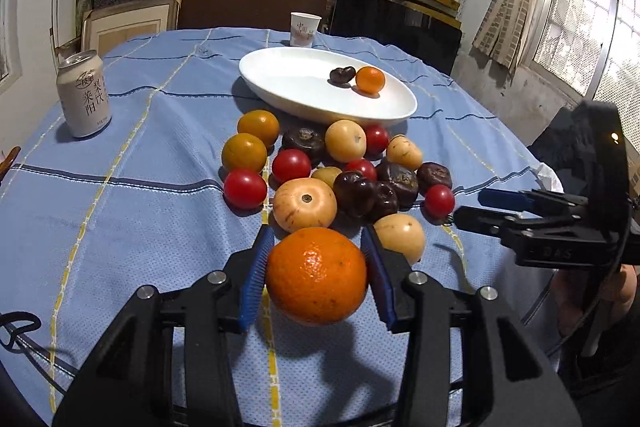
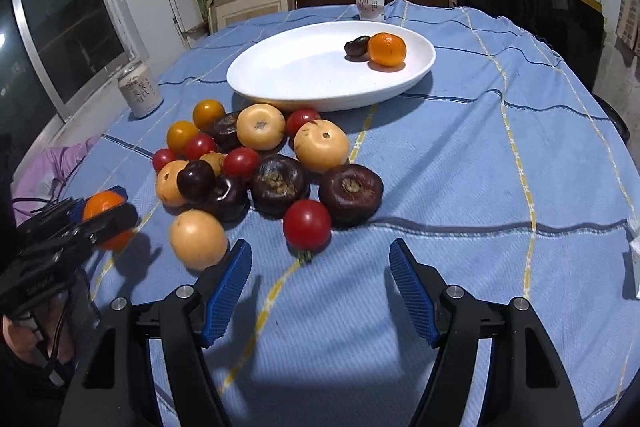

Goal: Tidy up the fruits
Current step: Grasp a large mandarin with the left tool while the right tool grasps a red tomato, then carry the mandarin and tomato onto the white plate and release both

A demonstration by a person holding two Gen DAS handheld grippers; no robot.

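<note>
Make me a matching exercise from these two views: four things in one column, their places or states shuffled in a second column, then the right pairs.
Things
1. large orange
2. small orange
3. drink can
4. right gripper

Places or states
A. stands upright on the blue tablecloth, apart from the fruit pile
B. open, nothing between its fingers
C. lies on the white plate beside a dark fruit
D. held off the cloth in the left gripper

Pairs: 1-D, 2-C, 3-A, 4-B
</note>
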